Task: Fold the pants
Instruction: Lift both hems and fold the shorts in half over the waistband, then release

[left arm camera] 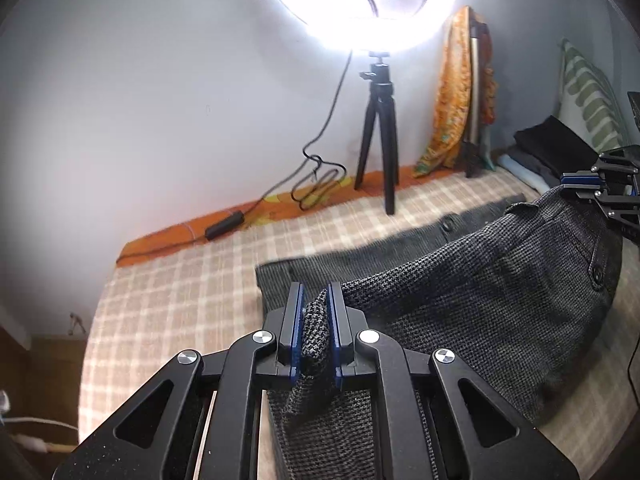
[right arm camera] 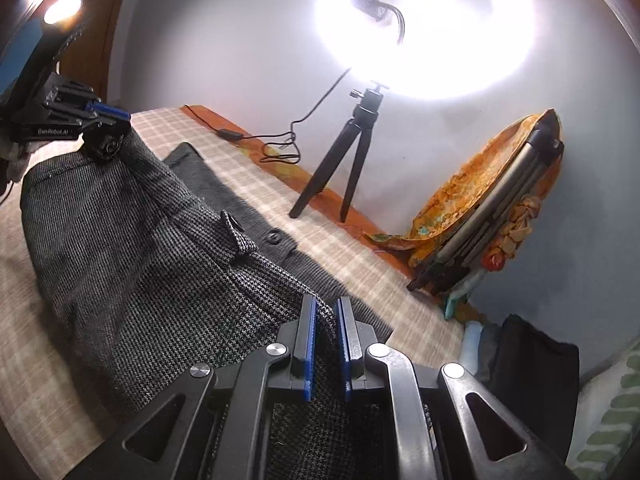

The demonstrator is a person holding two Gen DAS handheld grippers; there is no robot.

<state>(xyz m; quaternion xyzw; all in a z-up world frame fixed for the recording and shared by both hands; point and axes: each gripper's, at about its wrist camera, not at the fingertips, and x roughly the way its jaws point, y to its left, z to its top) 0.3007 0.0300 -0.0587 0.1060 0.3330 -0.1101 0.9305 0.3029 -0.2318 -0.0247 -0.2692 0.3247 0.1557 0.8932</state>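
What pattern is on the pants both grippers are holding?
Small grey-and-black houndstooth check on the pants, clearest in the right wrist view.

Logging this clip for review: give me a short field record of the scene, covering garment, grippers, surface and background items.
garment: grey houndstooth pants, partly lifted, waistband with button on the bed
left gripper: shut on a pinch of the pants fabric
right gripper: shut on the pants edge
surface: checked bedsheet
background: lit ring light on black tripod; orange patterned cloth against the wall
fold: not yet completed
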